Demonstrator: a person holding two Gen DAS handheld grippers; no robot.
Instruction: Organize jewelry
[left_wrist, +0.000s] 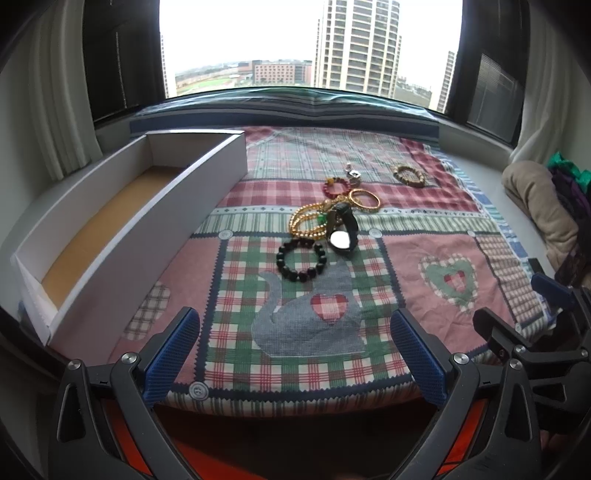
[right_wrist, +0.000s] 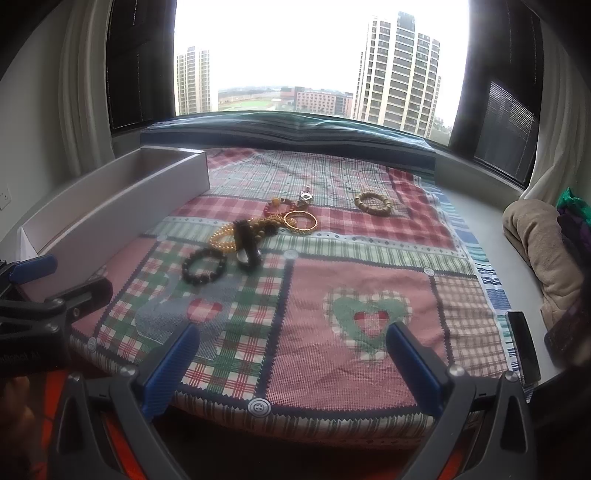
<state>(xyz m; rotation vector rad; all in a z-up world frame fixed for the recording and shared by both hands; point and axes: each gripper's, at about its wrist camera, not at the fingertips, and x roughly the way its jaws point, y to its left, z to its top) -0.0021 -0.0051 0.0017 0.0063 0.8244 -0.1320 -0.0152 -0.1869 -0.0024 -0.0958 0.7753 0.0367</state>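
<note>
Jewelry lies in a loose pile on the patchwork quilt (left_wrist: 406, 266): a black bead bracelet (left_wrist: 301, 258), a black watch (left_wrist: 343, 229), gold bead strands (left_wrist: 308, 221), a gold bangle (left_wrist: 365, 199), a red bead bracelet (left_wrist: 337, 185), a silver charm (left_wrist: 353, 175) and a tan bead bracelet (left_wrist: 409, 175) apart at the right. A long white box (left_wrist: 110, 229) with a tan floor lies to the left, nothing visible in it. My left gripper (left_wrist: 295, 354) is open near the quilt's front edge, well short of the pile. My right gripper (right_wrist: 291, 365) is open too, right of the left one.
A beige folded cloth (right_wrist: 539, 243) and coloured fabrics sit at the right on the grey sill. A black phone-like slab (right_wrist: 522, 345) lies by the quilt's right edge. The window and a dark cushion (right_wrist: 288, 129) close off the back.
</note>
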